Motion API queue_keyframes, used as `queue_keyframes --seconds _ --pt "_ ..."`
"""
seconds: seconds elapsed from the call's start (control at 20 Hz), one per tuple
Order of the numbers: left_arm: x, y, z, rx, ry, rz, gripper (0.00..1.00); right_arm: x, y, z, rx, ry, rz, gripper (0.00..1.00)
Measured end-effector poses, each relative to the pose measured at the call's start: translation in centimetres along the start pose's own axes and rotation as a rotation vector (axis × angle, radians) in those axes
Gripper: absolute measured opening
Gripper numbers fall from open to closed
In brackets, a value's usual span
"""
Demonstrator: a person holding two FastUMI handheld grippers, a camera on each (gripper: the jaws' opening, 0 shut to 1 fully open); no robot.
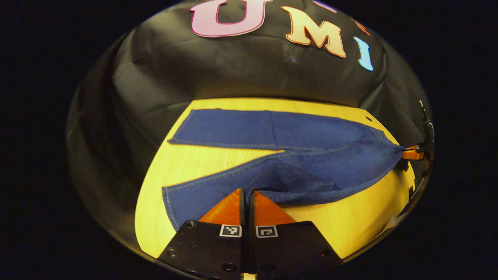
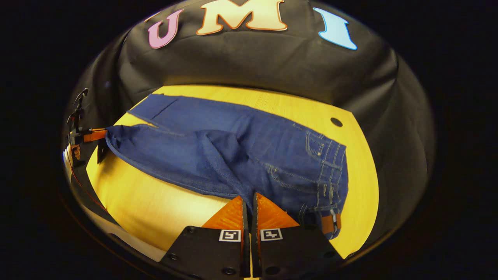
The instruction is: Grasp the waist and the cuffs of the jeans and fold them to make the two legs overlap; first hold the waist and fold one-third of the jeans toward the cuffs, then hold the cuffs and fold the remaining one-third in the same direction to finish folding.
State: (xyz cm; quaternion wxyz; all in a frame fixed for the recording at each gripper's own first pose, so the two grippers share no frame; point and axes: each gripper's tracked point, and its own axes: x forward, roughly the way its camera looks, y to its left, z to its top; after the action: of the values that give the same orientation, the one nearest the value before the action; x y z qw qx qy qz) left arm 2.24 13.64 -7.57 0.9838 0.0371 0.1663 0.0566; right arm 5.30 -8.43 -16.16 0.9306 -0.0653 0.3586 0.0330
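Both grippers pinch the jeans, left gripper apparently at the near cuff, right gripper at the waist; next, carry the near leg onto the far one.

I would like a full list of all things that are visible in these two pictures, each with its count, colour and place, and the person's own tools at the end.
jeans: one, dark blue, spread on the table, near leg lifted at cuff and waist.
leather patch: one, brown, on the waistband, near table edge.
table: one, yellow wood, under the jeans.
hole: one, dark, in the table top beyond the waist.
booth wall: one, black cloth, behind the table.
left gripper: one, shut on the cuff end of the near leg.
right gripper: one, shut on the waist end.
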Motion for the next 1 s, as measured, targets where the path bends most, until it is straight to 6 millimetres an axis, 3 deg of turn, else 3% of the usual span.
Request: queue_keyframes --seconds 0.15,0.3,0.5,0.6,0.7,0.85,0.9,1.0 --pt "3.2 1.1 5.4 0.049 -0.058 0.041 0.00 1.0 -0.8 4.1 0.036 -0.050 -0.009 0.04" --pt "7.2 1.4 10.3 0.111 -0.073 0.056 0.00 3.3 -2.0 7.1 0.048 -0.068 -0.012 0.04" --pt "15.1 1.6 15.7 0.230 -0.077 0.085 0.00 8.5 -3.9 12.7 0.009 -0.094 -0.031 0.04" --pt "19.5 1.5 17.0 0.273 -0.062 0.087 0.00 11.9 -4.9 14.8 -0.019 -0.097 -0.043 0.04" --pt "23.9 1.3 17.5 0.294 -0.038 0.086 0.00 15.6 -5.8 15.3 -0.010 -0.076 -0.040 0.04" --pt "28.6 0.8 16.4 0.379 0.013 0.087 0.00 20.9 -6.2 12.6 0.049 0.011 -0.022 0.04" --pt "27.9 0.7 15.7 0.419 0.030 0.100 0.00 22.2 -6.5 11.7 0.076 0.024 -0.016 0.02" --pt "27.0 -0.5 16.6 0.468 0.025 0.120 0.00 22.9 -7.0 12.4 0.117 -0.008 -0.013 0.04"
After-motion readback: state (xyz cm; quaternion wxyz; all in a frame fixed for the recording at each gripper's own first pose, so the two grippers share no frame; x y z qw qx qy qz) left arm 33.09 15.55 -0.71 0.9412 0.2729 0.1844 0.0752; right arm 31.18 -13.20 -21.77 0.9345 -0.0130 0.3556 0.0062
